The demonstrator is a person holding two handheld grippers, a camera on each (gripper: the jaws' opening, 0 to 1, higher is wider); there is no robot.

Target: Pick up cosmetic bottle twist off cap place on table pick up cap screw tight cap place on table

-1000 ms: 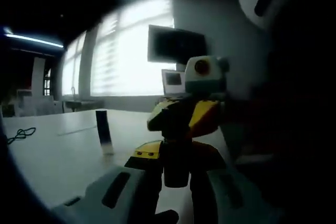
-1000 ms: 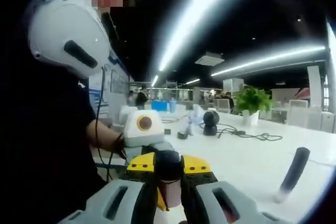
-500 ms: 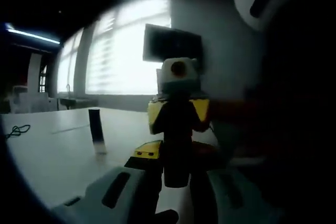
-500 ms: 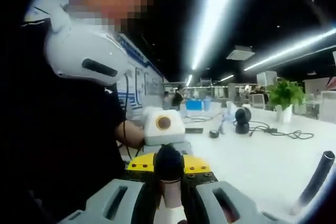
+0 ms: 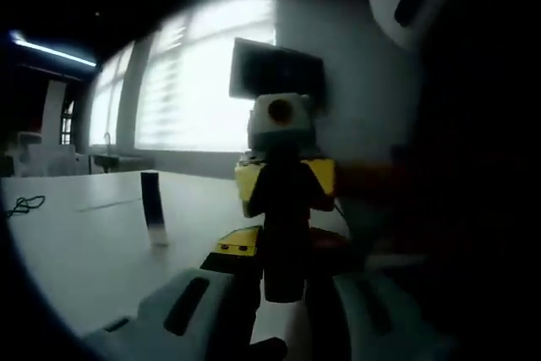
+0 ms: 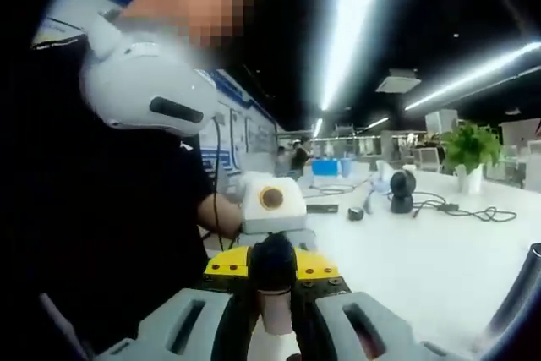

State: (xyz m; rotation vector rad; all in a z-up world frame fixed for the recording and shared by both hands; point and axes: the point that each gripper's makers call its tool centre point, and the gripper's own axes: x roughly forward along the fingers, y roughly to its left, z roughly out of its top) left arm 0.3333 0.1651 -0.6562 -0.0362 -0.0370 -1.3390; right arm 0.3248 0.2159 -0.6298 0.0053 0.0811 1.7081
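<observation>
Between the two grippers, held clear above the desk (image 6: 406,259), is the bottle (image 6: 275,324). The right gripper (image 6: 272,310) pinches its pale body. The left gripper (image 5: 285,275) faces it head-on and is pressed onto the dark cap (image 6: 272,261). The dim left gripper view makes the cap's seam hard to read, so I cannot tell whether the thread is loosening or tightening.

Either way, the twist should go best with both grippers on one straight axis. The right should hold the body fixed while the left rolls about the cap's centre. Any sideways pull risks levering the bottle out of the pinch. A dark tube (image 5: 152,209) stands on the desk well apart.
</observation>
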